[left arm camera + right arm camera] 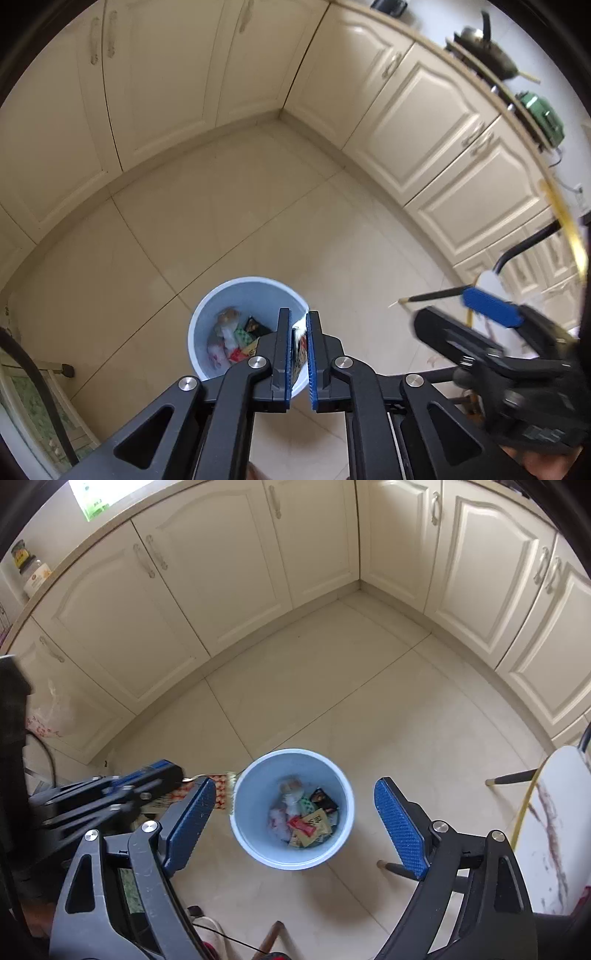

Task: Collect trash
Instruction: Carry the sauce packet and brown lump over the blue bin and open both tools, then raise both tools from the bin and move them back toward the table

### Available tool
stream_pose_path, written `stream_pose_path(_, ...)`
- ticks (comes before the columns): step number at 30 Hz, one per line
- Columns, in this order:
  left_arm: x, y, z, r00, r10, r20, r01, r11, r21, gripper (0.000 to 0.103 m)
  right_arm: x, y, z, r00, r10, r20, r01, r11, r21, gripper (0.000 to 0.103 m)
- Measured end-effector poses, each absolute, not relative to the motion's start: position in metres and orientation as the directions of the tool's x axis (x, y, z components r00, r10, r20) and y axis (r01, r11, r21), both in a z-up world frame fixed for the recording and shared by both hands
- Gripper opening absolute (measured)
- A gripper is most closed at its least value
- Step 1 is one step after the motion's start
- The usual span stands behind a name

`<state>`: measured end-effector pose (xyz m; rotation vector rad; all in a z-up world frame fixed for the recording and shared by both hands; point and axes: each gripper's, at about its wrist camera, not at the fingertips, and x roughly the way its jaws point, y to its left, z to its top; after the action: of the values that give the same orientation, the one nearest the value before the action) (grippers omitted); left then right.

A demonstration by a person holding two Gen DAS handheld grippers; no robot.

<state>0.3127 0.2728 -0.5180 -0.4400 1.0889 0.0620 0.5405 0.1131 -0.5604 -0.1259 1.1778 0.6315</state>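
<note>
**One wrapper pinched over the bin, right jaws spread and empty**

One piece of trash is in hand. The left gripper (298, 343) has its jaws pressed nearly together on a thin wrapper (298, 345), printed and white-edged, held on edge between the blue pads. By its look it is light, limp film, likely slick; it should flutter rather than drop straight, so release is best made low and centred over the opening. The present hold, across the flat faces, appears sound.

The right gripper (295, 823) has its jaws spread wide with nothing between them.

Below both stands the bin (291, 760), pale blue and round, upright on the floor. It holds mixed wrappers, sachets and crumpled paper at the bottom, with room left. In the left view the wrapper sits over the near rim, not clearly over the middle.

The floor (314, 686) is cream tile, glossy, with no loose litter seen on it. Cream cabinets (229, 561) meet at a corner. A chair (554, 812) with a stained white seat stands near the bin; a wok (487, 51) rests on the surface above.
</note>
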Motion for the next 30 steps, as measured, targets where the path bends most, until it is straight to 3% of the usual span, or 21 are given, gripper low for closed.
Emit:
stream_pose_path(3, 0.327, 0.267, -0.519, 0.467, -0.144, -0.872, -0.269, 0.916, -0.296, 0.015, 0.544, 0.112, -0.558, 0.244, 0.394, -0.886, -0.520, 0.824, 0.223, 0.088)
stream_pose_path(5, 0.327, 0.266, -0.512, 0.479, -0.129, -0.868, -0.275, 0.917, -0.288, 0.039, 0.543, 0.109, -0.552, 0.248, 0.400, -0.882, -0.519, 0.824, 0.228, 0.088)
stream_pose_path(7, 0.320, 0.269, -0.502, 0.495, -0.105, -0.863, -0.284, 0.918, -0.275, 0.046, 0.544, 0.108, -0.546, 0.250, 0.409, -0.878, -0.519, 0.822, 0.235, 0.088)
stream_pose_path(15, 0.294, 0.257, -0.447, 0.556, 0.013, -0.831, -0.328, 0.922, -0.205, 0.049, 0.528, 0.095, -0.505, 0.292, 0.451, -0.843, -0.533, 0.809, 0.248, 0.088)
stream_pose_path(23, 0.235, 0.225, -0.345, 0.723, 0.171, -0.669, -0.353, 0.924, -0.145, 0.069, 0.481, 0.060, -0.413, 0.438, 0.502, -0.746, -0.557, 0.803, 0.212, 0.089)
stream_pose_path(25, 0.214, 0.214, -0.324, 0.753, 0.201, -0.627, -0.358, 0.924, -0.133, 0.077, 0.464, 0.043, -0.386, 0.492, 0.507, -0.708, -0.557, 0.808, 0.192, 0.097)
stream_pose_path(30, 0.170, 0.160, -0.271, 0.830, 0.267, -0.490, -0.349, 0.933, -0.082, 0.090, 0.409, -0.004, -0.315, 0.632, 0.510, -0.583, -0.541, 0.829, 0.139, 0.101)
